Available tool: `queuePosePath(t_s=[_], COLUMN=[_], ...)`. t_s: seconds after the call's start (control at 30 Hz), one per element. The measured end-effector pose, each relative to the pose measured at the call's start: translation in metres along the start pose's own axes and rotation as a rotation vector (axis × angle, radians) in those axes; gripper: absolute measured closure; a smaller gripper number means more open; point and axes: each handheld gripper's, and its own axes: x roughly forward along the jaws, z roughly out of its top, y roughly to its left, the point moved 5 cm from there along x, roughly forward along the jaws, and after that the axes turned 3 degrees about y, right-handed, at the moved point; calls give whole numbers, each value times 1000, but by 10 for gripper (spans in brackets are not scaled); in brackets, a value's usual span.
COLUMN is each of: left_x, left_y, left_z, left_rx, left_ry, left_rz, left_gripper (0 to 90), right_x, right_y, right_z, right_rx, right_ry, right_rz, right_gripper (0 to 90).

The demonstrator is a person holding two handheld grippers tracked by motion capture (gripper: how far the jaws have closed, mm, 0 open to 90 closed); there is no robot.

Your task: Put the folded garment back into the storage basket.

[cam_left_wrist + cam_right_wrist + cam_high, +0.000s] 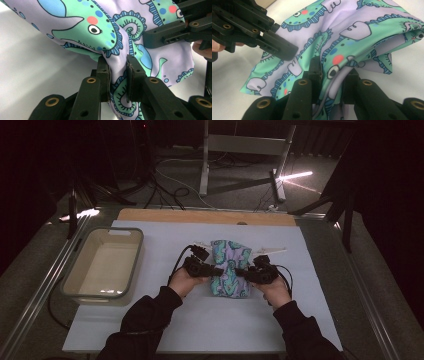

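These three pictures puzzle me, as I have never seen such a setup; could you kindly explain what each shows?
A person sits at a table and holds a hand tool with two black jaws in each hand. The high view looks down from above: left gripper, right gripper, and a patterned cloth between them. A grey tub stands at the left. The two gripper views come from cameras riding on each tool. Both show the jaws pinched shut on folds of the cloth, which hangs bunched above the white sheet.

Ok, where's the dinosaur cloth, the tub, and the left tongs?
dinosaur cloth (229,270), high view, on its patterned middle between the two hands.
tub (131,260), high view, on its right wall.
left tongs (117,72), left gripper view, between the two black tips, shut on the cloth.
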Motion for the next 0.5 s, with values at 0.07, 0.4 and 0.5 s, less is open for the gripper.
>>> queuePosePath(t_s=[0.07, 0.4, 0.5], left_x=[-4, -17, -23], left_y=[0, 0, 0], left_z=[1, 3, 4], left_rx=[3, 12, 16], left_ry=[-4, -14, -20], left_rz=[4, 17, 18], left_gripper=[763, 763, 763], right_x=[-1, -5, -6], right_y=[2, 13, 16], right_z=[2, 14, 17], right_rx=[-3, -28, -31], right_ry=[-5, -26, -30], right_rz=[5, 12, 16], right_gripper=[751, 751, 751])
